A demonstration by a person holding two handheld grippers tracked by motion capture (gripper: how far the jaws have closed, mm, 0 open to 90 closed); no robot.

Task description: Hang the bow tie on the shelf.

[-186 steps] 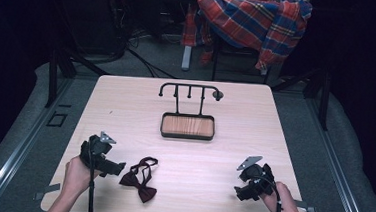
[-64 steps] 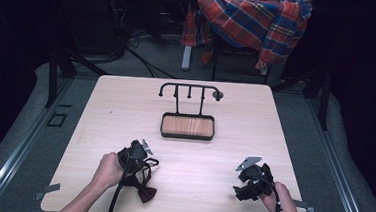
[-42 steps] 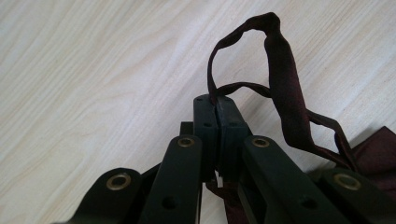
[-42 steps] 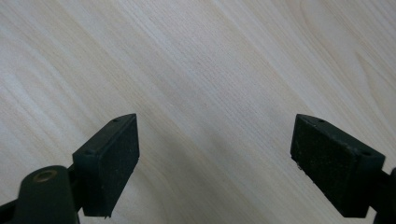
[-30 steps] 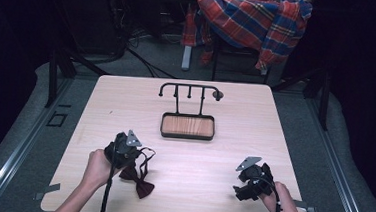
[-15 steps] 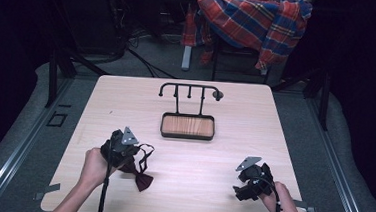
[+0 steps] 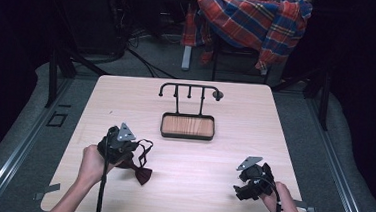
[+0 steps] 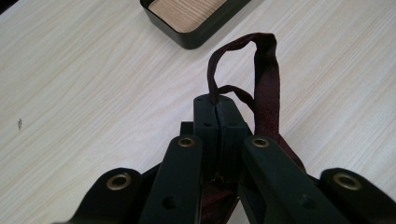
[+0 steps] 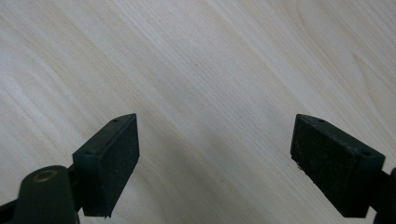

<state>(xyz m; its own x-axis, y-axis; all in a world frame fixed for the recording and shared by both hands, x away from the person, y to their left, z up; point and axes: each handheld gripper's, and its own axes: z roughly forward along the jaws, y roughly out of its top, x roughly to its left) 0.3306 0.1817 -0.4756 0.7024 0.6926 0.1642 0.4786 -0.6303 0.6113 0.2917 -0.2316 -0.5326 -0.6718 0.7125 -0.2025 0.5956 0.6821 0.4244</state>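
Observation:
A dark red bow tie lies at the front left of the wooden table, its strap looping upward. My left gripper is shut on that strap, pads pressed together with the band pinched between them. In the high view the left gripper sits just left of the bow, held in a hand. My right gripper rests near the front right edge. In its own view the right gripper stands open over bare wood, nothing between its pads.
A black tray with a wooden floor stands mid-table, under a black rack of hooks; the tray's corner appears ahead of the left gripper. A plaid cloth hangs over a chair beyond the table.
My left gripper moved onto the bow tie, took its strap, and has drawn back leftward with it, shifting the bow. The right gripper has not moved.

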